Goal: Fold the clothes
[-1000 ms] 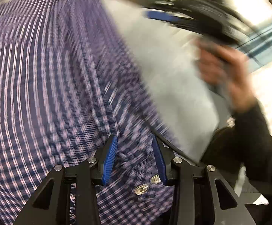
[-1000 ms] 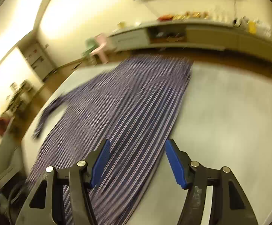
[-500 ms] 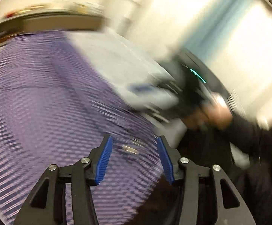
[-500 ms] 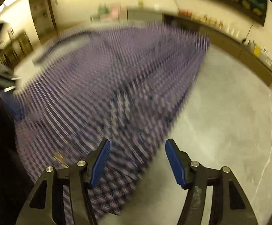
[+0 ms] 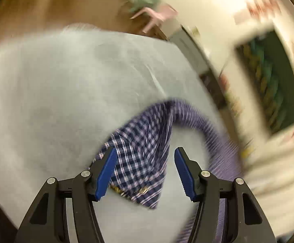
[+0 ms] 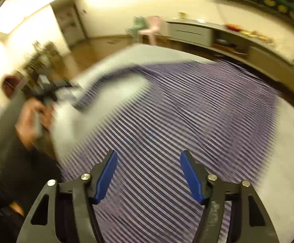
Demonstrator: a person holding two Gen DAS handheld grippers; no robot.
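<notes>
While both views are smeared by motion, the main things can still be made out. A purple-and-navy checked shirt (image 6: 187,109) lies spread over the grey tabletop (image 6: 288,141), covering most of the surface ahead of the right claw (image 6: 149,176). That claw hangs above the cloth with its blue pads wide apart and opening further; nothing is clamped between them, only the shirt lying below.

From the left wrist view, a sleeve (image 5: 144,151) of the shirt lies on the tabletop (image 5: 55,91), its cuff end, with two small buttons, in the gap between the pads of the left claw (image 5: 144,172). The left pad overlaps the cloth's edge in the picture, but the right pad stands clear of it, and the jaws are opening, so the sleeve is not pinched. The rest of the sleeve curves away to the right in a blurred arc.

In the right wrist view the person's left hand (image 6: 31,119) shows as a blur at the left, wrapped around the handle of its gripper. A pink chair (image 6: 153,28) and a low cabinet (image 6: 191,32) stand against the far wall.
</notes>
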